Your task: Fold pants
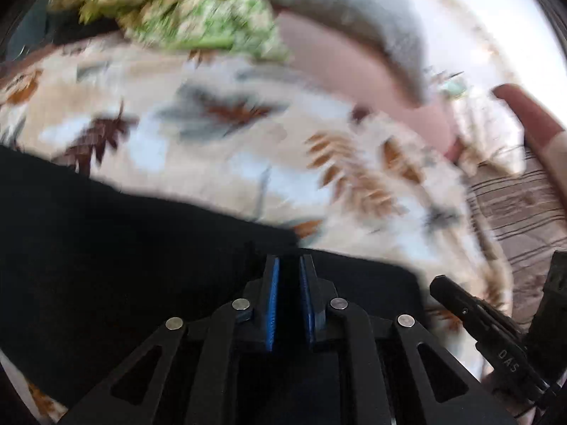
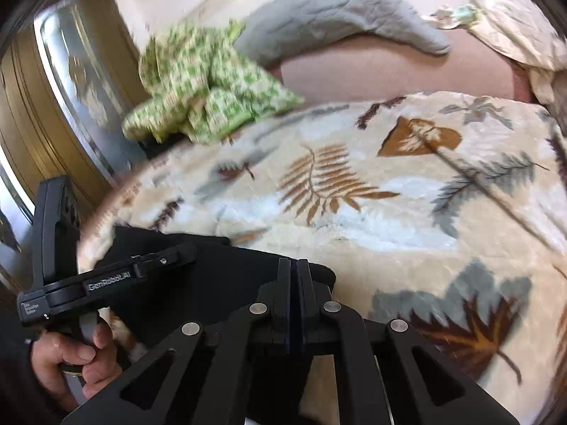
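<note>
Two claws work at the near edge of the black pants, which lie on a leaf-print blanket covering the bed. Our left claw stands with its jaws nearly together, a narrow gap between the blue pads, over dark cloth; we cannot tell whether cloth is pinched. Our right claw has its jaws pressed together at the pants' edge, apparently gripping it. From the right wrist view, a green patterned cloth lies at 11 o'clock and a grey pillow at 12 o'clock. We judge one fold under way; final folds remain.
</note>
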